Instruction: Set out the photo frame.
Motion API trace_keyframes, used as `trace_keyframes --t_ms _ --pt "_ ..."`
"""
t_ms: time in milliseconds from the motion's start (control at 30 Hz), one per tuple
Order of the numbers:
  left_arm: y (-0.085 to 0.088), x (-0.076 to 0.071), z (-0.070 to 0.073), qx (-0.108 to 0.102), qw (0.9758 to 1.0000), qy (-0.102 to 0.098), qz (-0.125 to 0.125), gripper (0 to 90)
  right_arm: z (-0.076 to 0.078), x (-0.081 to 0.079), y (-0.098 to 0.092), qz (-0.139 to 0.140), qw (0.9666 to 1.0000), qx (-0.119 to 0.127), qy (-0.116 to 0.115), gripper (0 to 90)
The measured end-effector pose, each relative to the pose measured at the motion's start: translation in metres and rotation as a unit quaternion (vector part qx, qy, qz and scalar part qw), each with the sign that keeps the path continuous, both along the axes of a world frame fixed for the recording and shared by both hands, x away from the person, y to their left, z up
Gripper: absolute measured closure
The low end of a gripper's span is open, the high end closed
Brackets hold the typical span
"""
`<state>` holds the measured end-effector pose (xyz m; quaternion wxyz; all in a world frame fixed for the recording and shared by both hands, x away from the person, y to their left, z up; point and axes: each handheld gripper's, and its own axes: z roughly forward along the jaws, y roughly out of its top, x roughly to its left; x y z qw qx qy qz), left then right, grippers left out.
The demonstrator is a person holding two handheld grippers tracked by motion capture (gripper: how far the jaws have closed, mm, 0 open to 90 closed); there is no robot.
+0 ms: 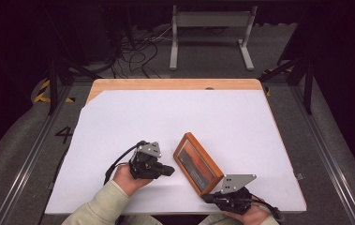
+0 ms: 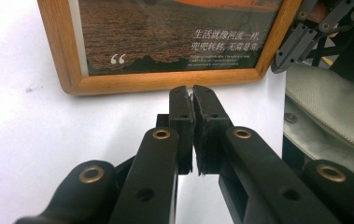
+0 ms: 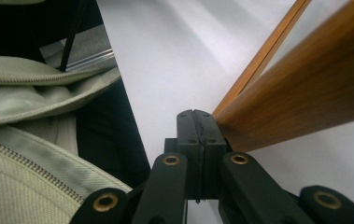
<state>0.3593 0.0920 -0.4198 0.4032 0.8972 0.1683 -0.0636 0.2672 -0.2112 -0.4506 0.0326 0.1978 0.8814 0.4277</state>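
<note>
A wooden picture frame [image 1: 197, 163] lies on the white counter [image 1: 175, 117], near the front edge and a little right of the middle, turned at a slant so that one corner points away from the person and another toward the right hand. Its face is up, showing a dark reddish print behind the glass; in the left gripper view the print [image 2: 174, 35] carries white quotation marks and a few lines of small white writing, with the frame's wooden border running just beyond the tong tips. The left tongs [image 1: 169, 170] rest low over the counter just left of the frame, pointing at its long side, clenched with the two pads pressed together and nothing between them; they stand close to the wood, but the pictures do not settle whether they touch it. The right tongs [image 1: 208, 197] sit at the frame's near corner, also clenched with the pads meeting flat and empty. In the right gripper view the wooden edge [image 3: 300, 98] lies against the right side of those closed tips, so the tongs are beside the frame, not around it. A pale green sleeve [image 1: 101, 205] covers the left forearm at the counter's front edge.
</note>
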Motion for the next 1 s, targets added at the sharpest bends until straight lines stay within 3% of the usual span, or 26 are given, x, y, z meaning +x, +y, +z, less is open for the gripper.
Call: trace_keyframes --t_ms 467,600,1000 --pt "0.006 0.000 0.000 -0.001 1.0000 0.001 0.007 86.1 -0.004 0.015 -0.014 -0.043 0.9990 -0.012 -0.002 90.0" --pt "0.012 0.001 0.000 -0.002 0.9999 0.000 0.016 86.1 -0.004 0.023 -0.022 -0.066 0.9978 -0.009 0.000 90.0" --pt "0.027 0.003 -0.001 -0.004 0.9992 0.001 0.039 85.0 -0.003 0.042 -0.034 -0.098 0.9950 -0.012 -0.010 90.0"
